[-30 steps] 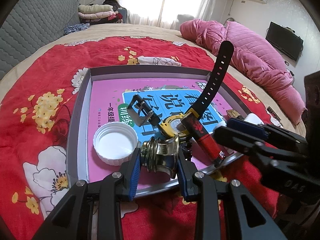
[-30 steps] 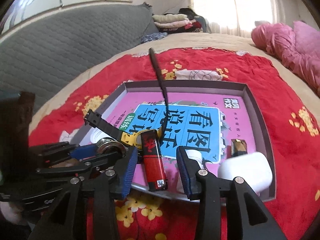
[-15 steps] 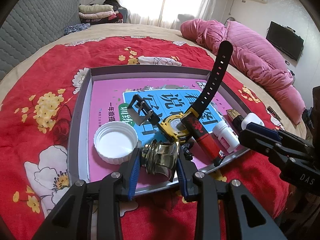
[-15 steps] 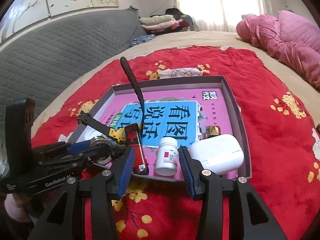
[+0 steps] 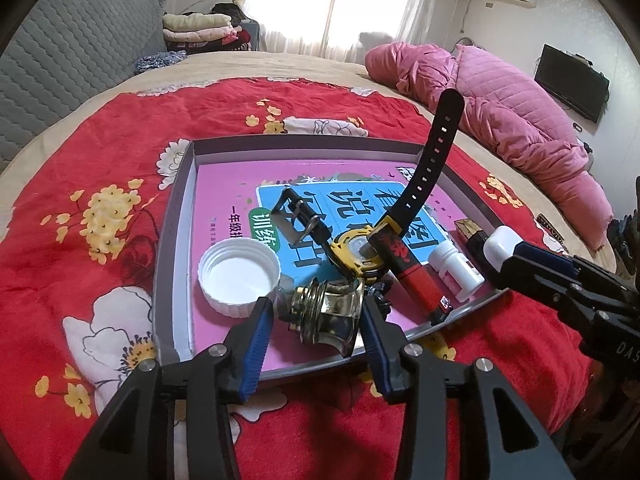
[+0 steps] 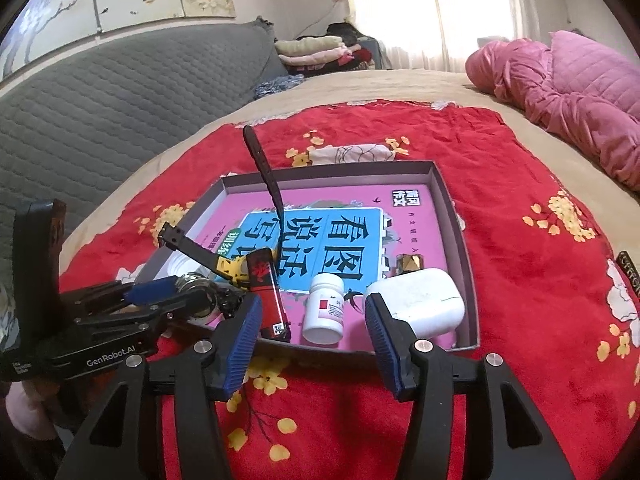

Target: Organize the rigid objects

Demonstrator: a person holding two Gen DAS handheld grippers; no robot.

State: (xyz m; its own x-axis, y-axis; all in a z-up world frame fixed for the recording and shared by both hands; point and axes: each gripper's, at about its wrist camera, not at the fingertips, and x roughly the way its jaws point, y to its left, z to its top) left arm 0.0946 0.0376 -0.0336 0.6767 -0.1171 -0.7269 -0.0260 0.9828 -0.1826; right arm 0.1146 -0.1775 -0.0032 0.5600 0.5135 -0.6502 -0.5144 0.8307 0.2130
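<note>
A shallow grey tray (image 5: 175, 240) lined with a pink and blue book sits on the red floral cloth. My left gripper (image 5: 316, 320) hangs over its near edge, jaws opening. A brass, ribbed metal piece (image 5: 326, 314) lies between them on the tray floor, with a gap at the left pad. Beyond it lie a white cap (image 5: 239, 276), a yellow and black watch (image 5: 358, 252), a red lighter (image 5: 408, 268) and a white pill bottle (image 5: 456, 270). My right gripper (image 6: 312, 320) is off the tray's near edge, jaws opening and holding nothing. The pill bottle (image 6: 324, 308) and a white earbud case (image 6: 416, 300) lie just beyond it.
A small gold and black block (image 6: 410, 262) rests in the tray by the case. The watch strap (image 5: 434, 160) sticks up steeply. A pink quilt (image 5: 500, 120) lies far right, a grey headboard (image 6: 100, 120) to the left, and folded clothes (image 5: 200, 28) at the back.
My left jaws have spread off the brass piece, which stays in the tray. My right gripper has drawn back from the lighter and pill bottle and widened.
</note>
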